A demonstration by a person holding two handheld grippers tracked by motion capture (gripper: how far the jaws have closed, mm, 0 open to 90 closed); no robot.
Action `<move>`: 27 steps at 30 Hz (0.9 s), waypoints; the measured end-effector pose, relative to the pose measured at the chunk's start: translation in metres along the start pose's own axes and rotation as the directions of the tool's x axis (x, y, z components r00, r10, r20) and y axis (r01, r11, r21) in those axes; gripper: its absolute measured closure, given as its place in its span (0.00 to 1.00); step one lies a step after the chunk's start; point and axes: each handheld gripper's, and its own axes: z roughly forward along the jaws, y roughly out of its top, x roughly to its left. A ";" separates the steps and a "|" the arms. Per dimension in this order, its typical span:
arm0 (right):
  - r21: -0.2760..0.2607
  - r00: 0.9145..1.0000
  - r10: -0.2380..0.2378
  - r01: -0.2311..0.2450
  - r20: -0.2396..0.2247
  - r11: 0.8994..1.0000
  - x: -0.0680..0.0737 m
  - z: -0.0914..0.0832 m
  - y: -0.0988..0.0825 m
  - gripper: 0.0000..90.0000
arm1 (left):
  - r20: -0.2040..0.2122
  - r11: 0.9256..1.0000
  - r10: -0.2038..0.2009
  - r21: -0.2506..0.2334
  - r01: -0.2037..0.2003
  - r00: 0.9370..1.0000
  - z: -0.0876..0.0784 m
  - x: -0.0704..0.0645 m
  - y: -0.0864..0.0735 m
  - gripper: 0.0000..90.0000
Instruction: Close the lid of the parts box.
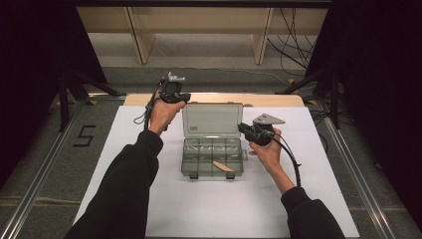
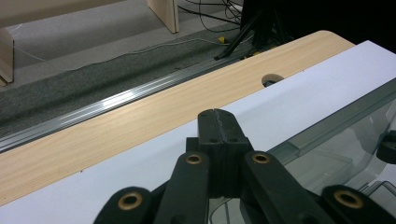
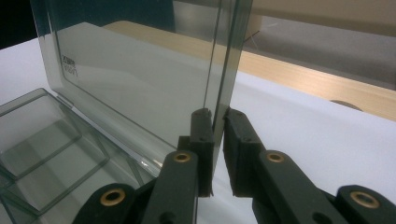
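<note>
Left gripper (image 1: 182, 98): jaws pressed together, empty, above table beside top left corner of lid. Right gripper (image 3: 218, 122): jaws clamped on right edge of upright clear lid (image 1: 212, 119). Compartment box (image 1: 212, 158) open at centre of white sheet (image 1: 199, 209); flat tan piece (image 1: 224, 167) in front compartment. Wooden table (image 2: 116, 126), grey floor behind.

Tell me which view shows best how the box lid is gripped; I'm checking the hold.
The right gripper view: the right gripper has its fingers on the upright lid edge. The high view shows the lid small; the left gripper view shows the lid without any grip.
</note>
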 end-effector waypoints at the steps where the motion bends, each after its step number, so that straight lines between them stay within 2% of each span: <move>1: 0.008 1.000 0.000 0.000 0.005 1.000 0.000 -0.001 0.000 0.92 | 0.000 1.000 0.018 0.014 -0.018 1.000 -0.001 0.001 0.000 1.00; 4: 0.008 1.000 -0.001 0.001 0.003 1.000 0.000 -0.001 0.000 0.92 | 0.006 0.999 0.035 0.037 -0.035 0.999 -0.001 0.002 0.000 1.00; 5: 0.006 1.000 -0.004 0.004 0.005 1.000 0.000 -0.001 0.000 0.91 | 0.005 1.000 0.003 0.010 -0.003 1.000 0.002 0.001 -0.001 1.00; 6: 0.006 1.000 -0.004 0.004 0.005 1.000 0.000 -0.001 0.000 0.91 | 0.005 1.000 0.003 0.010 -0.003 1.000 0.002 0.001 -0.001 1.00; 7: 0.006 1.000 -0.005 0.005 0.005 1.000 0.000 -0.001 0.000 0.91 | 0.003 0.999 0.032 0.041 -0.032 0.999 0.001 0.003 -0.002 1.00; 8: 0.001 1.000 -0.006 0.006 0.008 1.000 0.000 -0.001 0.000 0.91 | 0.003 0.999 0.032 0.041 -0.032 0.999 0.001 0.003 -0.002 1.00; 9: 0.008 1.000 -0.009 0.009 0.012 1.000 0.000 -0.001 0.000 0.91 | 0.005 1.000 -0.001 0.018 0.001 1.000 0.003 0.002 -0.002 1.00; 10: 0.015 1.000 -0.009 0.009 0.014 1.000 0.000 -0.002 0.000 0.91 | 0.008 1.000 0.001 0.021 -0.001 1.000 0.003 0.002 -0.002 1.00; 12: 0.017 1.000 -0.006 0.006 0.015 1.000 0.000 -0.002 0.000 0.91 | 0.019 0.998 0.027 0.048 -0.028 0.999 0.000 0.004 -0.002 1.00; 14: 0.007 1.000 0.012 -0.013 0.008 1.000 0.001 -0.001 0.000 0.89 | 0.025 0.999 0.008 0.035 -0.009 1.000 0.001 0.002 -0.002 1.00; 15: 0.008 1.000 -0.001 0.001 0.016 1.000 0.001 -0.002 0.001 0.87 | 0.025 1.000 -0.001 0.028 0.000 1.000 0.001 0.002 -0.002 1.00; 16: -0.015 1.000 0.003 -0.002 0.018 1.000 0.002 -0.002 0.002 0.84 | 0.024 0.998 0.027 0.047 -0.028 0.999 -0.001 0.003 -0.002 1.00; 17: -0.017 1.000 0.017 -0.016 0.021 1.000 0.002 -0.004 0.003 0.80 | 0.025 0.999 0.006 0.032 -0.007 1.000 -0.001 0.001 -0.002 1.00; 19: -0.020 0.999 0.020 -0.020 0.033 1.000 0.001 -0.010 0.006 0.72 | 0.034 0.999 0.012 0.038 -0.013 0.999 -0.002 0.001 -0.002 1.00; 21: -0.046 0.999 0.038 -0.037 0.032 0.998 0.000 -0.013 0.008 0.63 | 0.038 0.999 0.010 0.038 -0.011 0.999 -0.003 -0.001 -0.002 1.00; 22: -0.046 0.999 0.038 -0.037 0.032 0.998 0.000 -0.013 0.008 0.63 | 0.038 0.999 0.010 0.038 -0.011 0.999 -0.003 -0.001 -0.002 1.00; 23: -0.058 0.998 0.058 -0.057 0.025 0.997 0.000 -0.020 0.011 0.55 | 0.040 0.998 0.026 0.052 -0.028 0.999 -0.004 -0.003 -0.002 1.00; 24: -0.048 0.997 0.068 -0.067 0.022 0.997 0.001 -0.024 0.013 0.53 | 0.047 0.997 0.034 0.062 -0.036 0.998 -0.006 -0.004 -0.002 1.00; 26: -0.050 0.998 0.062 -0.061 0.006 0.997 0.003 -0.030 0.015 0.48 | 0.055 0.998 0.031 0.060 -0.034 0.998 -0.006 -0.007 -0.002 1.00; 27: -0.046 0.999 0.043 -0.043 0.012 0.998 0.004 -0.034 0.017 0.47 | 0.059 0.997 0.035 0.063 -0.039 0.998 -0.007 -0.008 -0.002 1.00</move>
